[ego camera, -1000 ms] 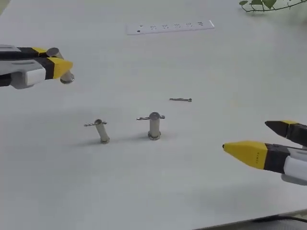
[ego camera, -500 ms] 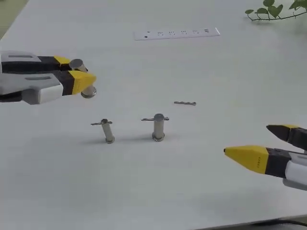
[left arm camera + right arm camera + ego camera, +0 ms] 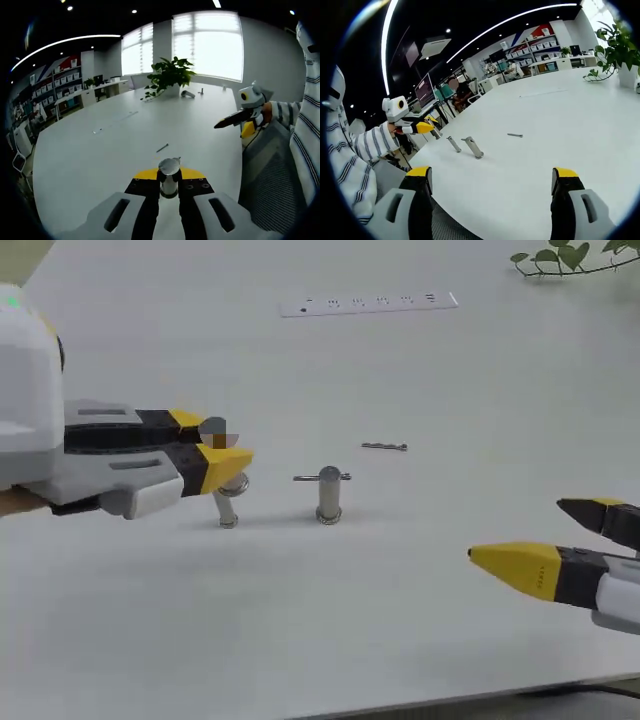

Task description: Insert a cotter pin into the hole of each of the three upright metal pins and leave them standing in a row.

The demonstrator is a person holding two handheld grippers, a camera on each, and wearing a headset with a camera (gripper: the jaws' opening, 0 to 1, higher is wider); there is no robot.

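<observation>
My left gripper (image 3: 224,445) is shut on a bare metal pin (image 3: 230,478), held upright just in front of the left standing pin (image 3: 227,513), whose top is hidden. The held pin (image 3: 169,178) sits clamped between the jaws in the left gripper view. The second standing pin (image 3: 329,496) carries a cotter pin through its head. A loose cotter pin (image 3: 384,447) lies on the table behind it. My right gripper (image 3: 560,536) hovers open at the right with nothing in it. The right gripper view shows both standing pins (image 3: 453,144) (image 3: 473,147) and the loose cotter pin (image 3: 515,135).
A white power strip (image 3: 370,304) lies at the far side of the white table (image 3: 420,620). Plant leaves (image 3: 568,256) reach in at the far right corner. The table's near edge runs along the bottom right.
My left gripper has carried the bare pin right and down, from the far left to right beside the left standing pin. The right gripper has stayed put.
</observation>
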